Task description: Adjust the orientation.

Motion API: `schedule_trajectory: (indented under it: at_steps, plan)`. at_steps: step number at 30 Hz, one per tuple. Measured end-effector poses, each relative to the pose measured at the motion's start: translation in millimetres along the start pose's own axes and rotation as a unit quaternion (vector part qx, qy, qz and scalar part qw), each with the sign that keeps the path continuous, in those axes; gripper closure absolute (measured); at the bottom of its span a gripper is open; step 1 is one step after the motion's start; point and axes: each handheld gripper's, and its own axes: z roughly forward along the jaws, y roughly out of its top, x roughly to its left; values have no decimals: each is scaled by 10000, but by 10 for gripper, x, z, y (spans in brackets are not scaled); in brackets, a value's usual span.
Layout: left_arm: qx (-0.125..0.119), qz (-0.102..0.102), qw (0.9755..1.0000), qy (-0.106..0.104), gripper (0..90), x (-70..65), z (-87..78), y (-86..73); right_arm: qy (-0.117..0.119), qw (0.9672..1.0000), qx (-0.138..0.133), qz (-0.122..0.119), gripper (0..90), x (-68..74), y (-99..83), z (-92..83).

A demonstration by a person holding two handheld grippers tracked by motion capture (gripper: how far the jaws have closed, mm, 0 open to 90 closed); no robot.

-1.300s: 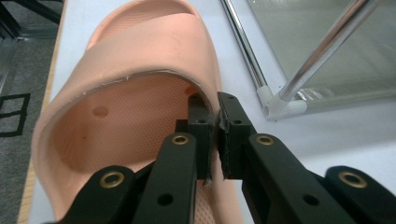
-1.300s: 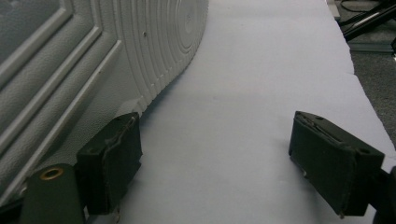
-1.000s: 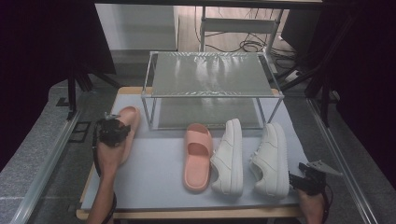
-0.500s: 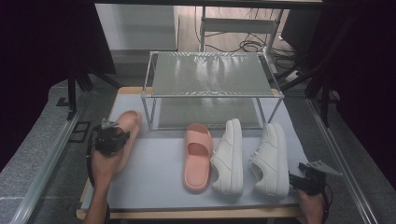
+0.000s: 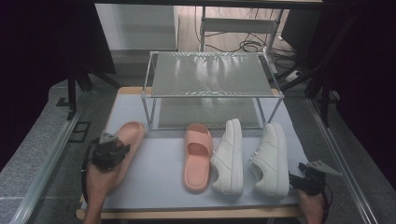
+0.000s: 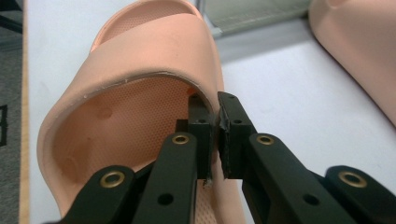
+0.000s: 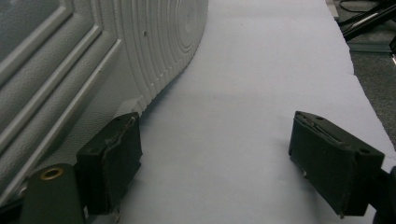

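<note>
In the left gripper view the left tool [image 6: 212, 121] has its jaws pinched on the strap edge of the salmon-pink rubber slide sandal [image 6: 140, 93], a grip hidden under the hand in the high view. The right tool [image 7: 215, 158] gapes wide over the pale grey worktop [image 7: 261, 93], just beside the ribbed sole of the white leather sneaker [image 7: 116, 51]. Since a second ago, the held sandal [image 5: 125, 140] has moved nearer the worktop's front-left edge; the right tool [image 5: 303, 181] has stayed put.
</note>
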Motion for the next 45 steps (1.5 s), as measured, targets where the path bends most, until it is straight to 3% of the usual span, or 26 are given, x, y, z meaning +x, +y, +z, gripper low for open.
schedule_trajectory:
  at_steps: [10, 14, 22, 30, 45]
  plan:
    - [-56, 174, 9995, -256, 849, -211, -77, -31, -8, 10000, 1, -9, 175, 3, 0, 2]
    - [-92, 204, 9985, -498, 850, -310, 14, -3, -2, 10000, -11, -3, 175, 3, -1, 3]
    - [-108, 280, 9975, -632, 850, -482, 191, 79, 3, 10000, -1, 0, 174, -1, -1, 0]
    - [-237, 355, 9968, -669, 846, -642, 352, 238, 15, 10000, -4, 9, 175, -4, -1, -1]
    - [-198, 388, 9973, -583, 848, -735, 674, 437, 16, 10000, -15, 5, 175, -6, -3, 0]
